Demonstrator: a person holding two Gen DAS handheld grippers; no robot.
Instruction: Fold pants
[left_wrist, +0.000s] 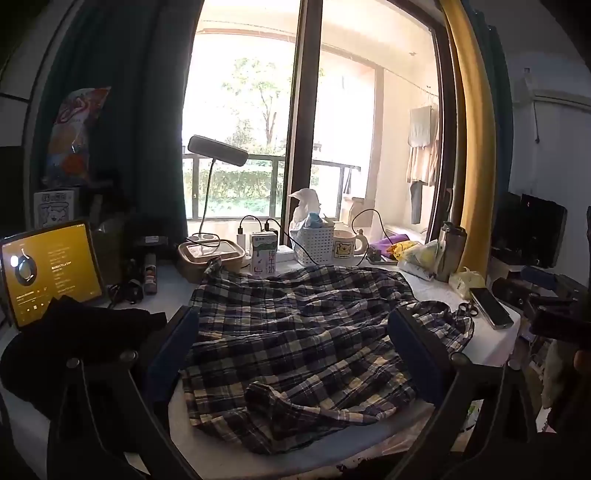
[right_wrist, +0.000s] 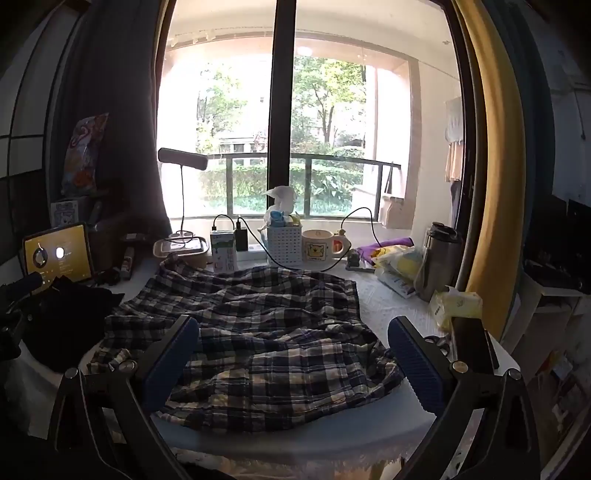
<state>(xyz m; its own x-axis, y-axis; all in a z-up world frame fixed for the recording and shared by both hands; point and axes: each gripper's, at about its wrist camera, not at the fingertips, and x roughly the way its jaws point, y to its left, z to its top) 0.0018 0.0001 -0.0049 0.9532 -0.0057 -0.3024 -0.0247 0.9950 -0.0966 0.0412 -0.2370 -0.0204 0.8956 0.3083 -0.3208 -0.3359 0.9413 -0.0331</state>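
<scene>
The plaid pants (left_wrist: 295, 339) lie rumpled and spread across the white desk (left_wrist: 177, 295), also in the right wrist view (right_wrist: 258, 332). My left gripper (left_wrist: 295, 347) is open, its blue-padded fingers (left_wrist: 173, 347) wide apart above the near part of the pants, holding nothing. My right gripper (right_wrist: 295, 350) is open too, fingers (right_wrist: 413, 358) spread above the pants' near right part, empty. Part of the other gripper shows at the left edge of the right wrist view (right_wrist: 14, 306) and at the right edge of the left wrist view (left_wrist: 554, 306).
A black garment (left_wrist: 74, 343) lies at the desk's left beside a lit tablet (left_wrist: 48, 269). Along the back stand a lamp (left_wrist: 218, 151), food box (left_wrist: 210, 254), milk carton (left_wrist: 264, 254), white basket (left_wrist: 314, 240), mug (left_wrist: 347, 243), flask (left_wrist: 448, 251). A phone (left_wrist: 491, 306) and scissors (left_wrist: 467, 308) lie right.
</scene>
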